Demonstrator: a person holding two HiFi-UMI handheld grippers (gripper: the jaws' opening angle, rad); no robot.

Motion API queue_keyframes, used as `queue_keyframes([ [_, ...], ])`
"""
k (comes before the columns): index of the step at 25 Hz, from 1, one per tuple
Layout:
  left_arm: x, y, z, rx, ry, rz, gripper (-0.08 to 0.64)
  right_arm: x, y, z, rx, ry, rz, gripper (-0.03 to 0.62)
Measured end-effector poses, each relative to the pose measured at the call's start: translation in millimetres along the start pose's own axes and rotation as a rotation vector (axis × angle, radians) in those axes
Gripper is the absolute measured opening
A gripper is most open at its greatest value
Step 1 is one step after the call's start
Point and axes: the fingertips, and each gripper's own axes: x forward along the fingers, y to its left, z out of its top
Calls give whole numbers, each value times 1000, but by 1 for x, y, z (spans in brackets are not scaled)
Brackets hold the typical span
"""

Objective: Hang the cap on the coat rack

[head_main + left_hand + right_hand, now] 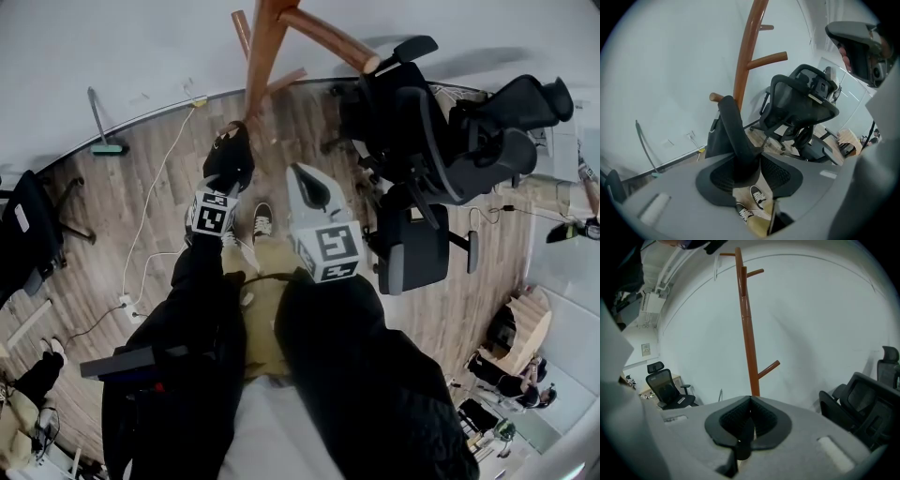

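Note:
The wooden coat rack stands just ahead of me, its pole rising along the white wall. The black cap hangs at a low peg, with its body drooping beside the pole. My left gripper is right at the cap, open. A curved black part of the cap runs down between the parted pads of the left gripper. My right gripper hovers to the right, away from the cap. In its own view the right gripper is shut, pointing at the rack.
Black office chairs crowd the floor right of the rack, close to my right gripper. Another chair stands at the far left. A white cable and a power strip lie on the wood floor. My shoes are near the rack's base.

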Motion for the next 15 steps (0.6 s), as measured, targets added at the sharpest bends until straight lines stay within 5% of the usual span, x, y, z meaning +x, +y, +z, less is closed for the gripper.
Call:
queue_keyframes([
  [7,-19,-7,-1,-44,-20,-1,156,-3,5,5,-2,-21,17,-5],
  [13,-67,-4,48,-36,-189,46,0,-1,20,21,-17,-66,54,-5],
  [15,-90,-1,75,-19,-270,69,0,0,27,32,-32,-89,70,-5],
])
